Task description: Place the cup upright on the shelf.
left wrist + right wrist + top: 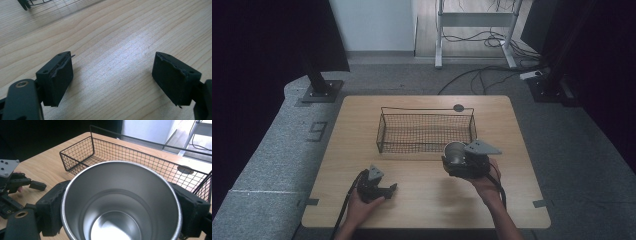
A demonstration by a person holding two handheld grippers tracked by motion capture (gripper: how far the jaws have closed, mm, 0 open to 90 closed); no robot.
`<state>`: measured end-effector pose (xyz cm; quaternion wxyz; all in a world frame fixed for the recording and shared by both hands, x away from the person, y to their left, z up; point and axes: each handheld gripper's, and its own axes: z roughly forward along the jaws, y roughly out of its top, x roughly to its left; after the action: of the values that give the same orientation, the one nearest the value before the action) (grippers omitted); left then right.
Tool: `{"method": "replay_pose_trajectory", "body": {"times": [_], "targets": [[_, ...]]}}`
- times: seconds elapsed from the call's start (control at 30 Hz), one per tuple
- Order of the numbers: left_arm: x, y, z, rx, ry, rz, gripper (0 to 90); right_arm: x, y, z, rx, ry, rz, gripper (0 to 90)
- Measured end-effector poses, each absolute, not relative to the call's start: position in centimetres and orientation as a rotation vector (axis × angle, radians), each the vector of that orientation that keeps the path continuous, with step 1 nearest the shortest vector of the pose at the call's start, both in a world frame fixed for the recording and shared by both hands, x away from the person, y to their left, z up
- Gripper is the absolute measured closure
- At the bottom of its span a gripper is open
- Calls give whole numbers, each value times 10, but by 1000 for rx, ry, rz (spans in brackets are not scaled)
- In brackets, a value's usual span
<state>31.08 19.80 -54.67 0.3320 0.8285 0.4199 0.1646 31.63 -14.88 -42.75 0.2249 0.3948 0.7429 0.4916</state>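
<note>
steel cup (120, 202) clamped between right gripper (466, 161) jaws, just before wire basket (427, 131); left gripper (112, 77) agape, empty.

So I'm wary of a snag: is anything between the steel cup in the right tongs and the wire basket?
Nothing visible. The shiny round steel cup, clamped in the right tongs, sits beside the near wall of the black wire mesh basket, which looks empty.

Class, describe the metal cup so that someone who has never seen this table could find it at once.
Start at the wooden table and find the black wire basket near its far edge. Just in front of the basket's right end, the right hand-held gripper clamps the metal cup. It is the one shiny, round, open-topped thing there.
</note>
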Motion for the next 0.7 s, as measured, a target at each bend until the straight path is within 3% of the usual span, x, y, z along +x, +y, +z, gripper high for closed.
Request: {"method": "replay_pose_trajectory", "body": {"times": [0.7], "targets": [[311, 198, -547, 2166, 1097, 430, 172, 331, -145, -412, 1092, 2022, 1379, 132]]}}
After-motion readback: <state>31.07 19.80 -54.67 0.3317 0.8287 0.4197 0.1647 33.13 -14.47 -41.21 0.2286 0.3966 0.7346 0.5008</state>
